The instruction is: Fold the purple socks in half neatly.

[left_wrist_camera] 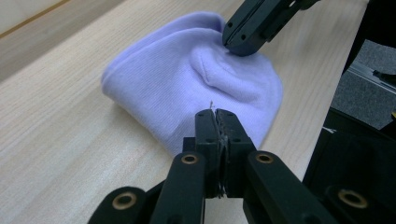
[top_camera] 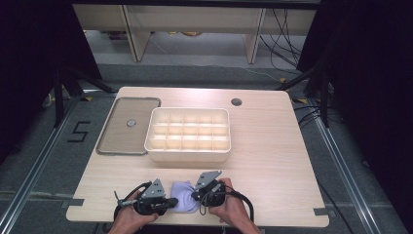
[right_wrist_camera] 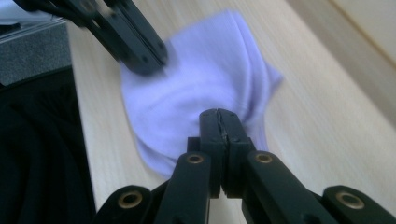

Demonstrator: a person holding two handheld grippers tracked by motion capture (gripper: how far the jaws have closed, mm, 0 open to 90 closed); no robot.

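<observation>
Lilac knit cloth (left_wrist_camera: 187, 84), soft, bunched, creased, both hand-held grippers pinching its fabric on pale table (top_camera: 272, 146)

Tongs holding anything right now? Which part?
Both tongs are shut on the lilac cloth: left tongs pinch its near edge, right tongs pinch the opposite edge.

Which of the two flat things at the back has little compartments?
The white tray, divided into a grid of small cells. The grey-rimmed lid beside it, on its left, is one flat panel.
</observation>
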